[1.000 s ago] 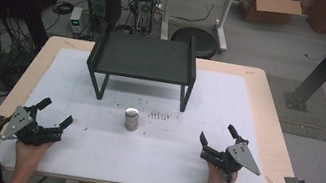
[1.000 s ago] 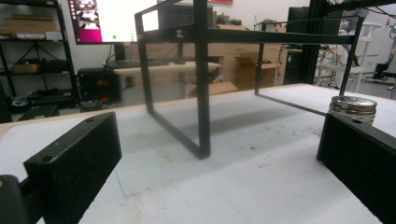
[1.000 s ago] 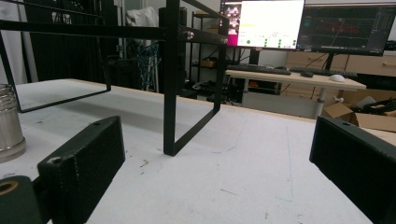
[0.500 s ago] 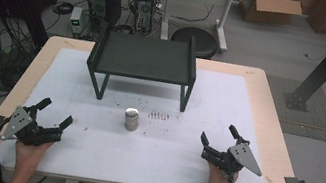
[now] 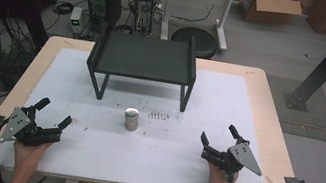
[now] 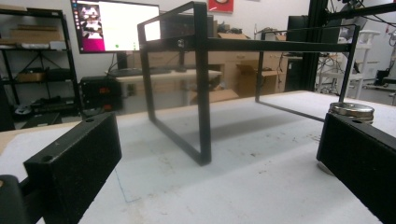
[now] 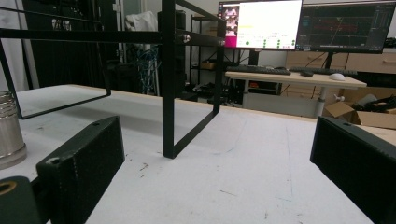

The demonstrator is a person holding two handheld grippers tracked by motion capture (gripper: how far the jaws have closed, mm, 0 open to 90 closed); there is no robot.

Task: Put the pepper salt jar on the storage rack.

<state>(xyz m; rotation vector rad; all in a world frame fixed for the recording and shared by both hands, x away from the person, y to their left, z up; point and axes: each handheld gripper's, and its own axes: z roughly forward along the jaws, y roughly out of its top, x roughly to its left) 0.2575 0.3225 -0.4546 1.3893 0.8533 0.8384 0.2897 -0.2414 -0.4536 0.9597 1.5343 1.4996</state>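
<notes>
Item: small ribbed silver metal cylinder (image 5: 131,119). Stands upright on the white-covered wooden desk (image 5: 248,111), about midway between the two grippers and just in front of the black metal open-framed stand (image 5: 143,60); free of both grippers.

Item: left gripper (image 5: 52,115). Rests at the near left corner of the desk, held in a hand (image 5: 30,152); fingers (image 6: 74,163) released and spread wide, nothing between them.

Item: right gripper (image 5: 218,141). Rests at the near right of the desk, well apart from the cylinder; fingers (image 7: 81,163) likewise spread wide and holding nothing.

High view: gives the layout whole, the stand's flat black top, a patch of dark marks (image 5: 159,116) on the white cover just right of the cylinder, and floor clutter beyond the desk.

Left gripper view: low along the desk; the cylinder's lid peeps above the right-hand finger, the stand's legs rise ahead, and a lit monitor (image 6: 114,25) sits behind.

Right gripper view: the cylinder's ribbed side (image 7: 9,128) stands at the left edge, the stand's leg ahead, two lit screens (image 7: 303,25) beyond.
</notes>
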